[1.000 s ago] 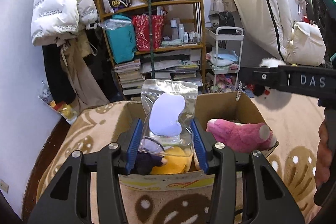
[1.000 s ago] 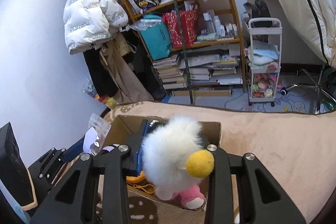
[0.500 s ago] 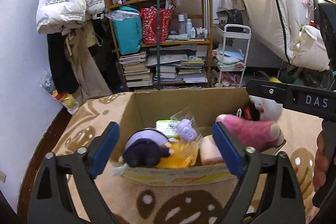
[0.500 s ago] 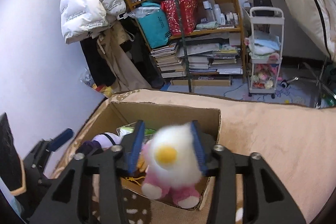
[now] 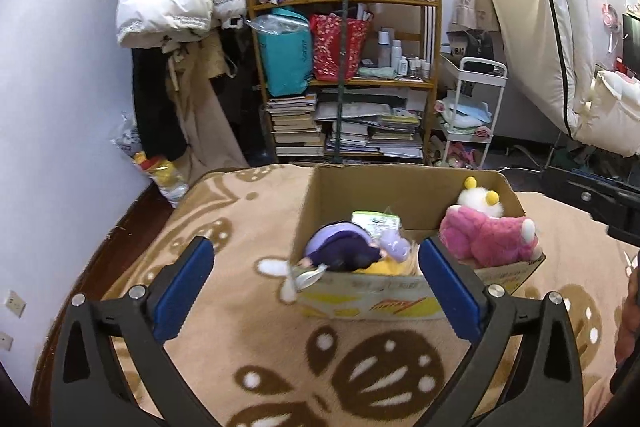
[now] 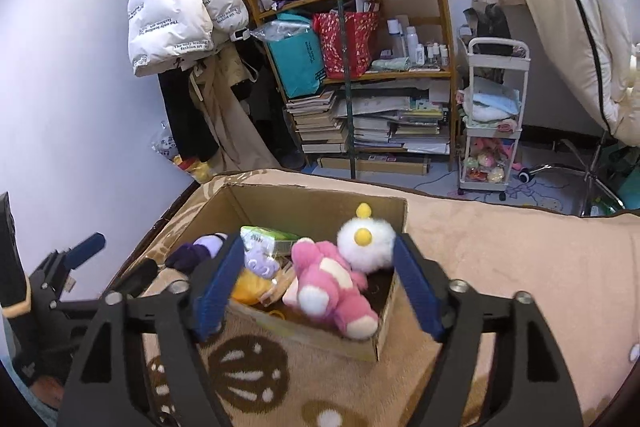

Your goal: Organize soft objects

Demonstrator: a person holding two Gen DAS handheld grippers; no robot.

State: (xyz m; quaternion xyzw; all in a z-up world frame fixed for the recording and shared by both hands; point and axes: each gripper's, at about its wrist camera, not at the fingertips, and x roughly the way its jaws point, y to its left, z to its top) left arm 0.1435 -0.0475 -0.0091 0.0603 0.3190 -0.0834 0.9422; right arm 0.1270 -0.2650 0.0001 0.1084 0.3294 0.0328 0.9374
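Both the left gripper (image 5: 316,279) and right gripper (image 6: 318,285) gape empty over the box (image 6: 384,327), where the pink plush (image 6: 328,279), likely light and squashy, lies at 3 o'clock, best pinched mid-body.

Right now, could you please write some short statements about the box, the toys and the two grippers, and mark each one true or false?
1. The left gripper holds nothing, jaws wide apart. True.
2. The right gripper is shut on the white toy. False: its jaws are open and the toy lies in the box.
3. The pink toy lies in the box. True.
4. The box stands on a bare wooden floor. False: it stands on a tan patterned blanket.
5. The purple toy lies in the box. True.
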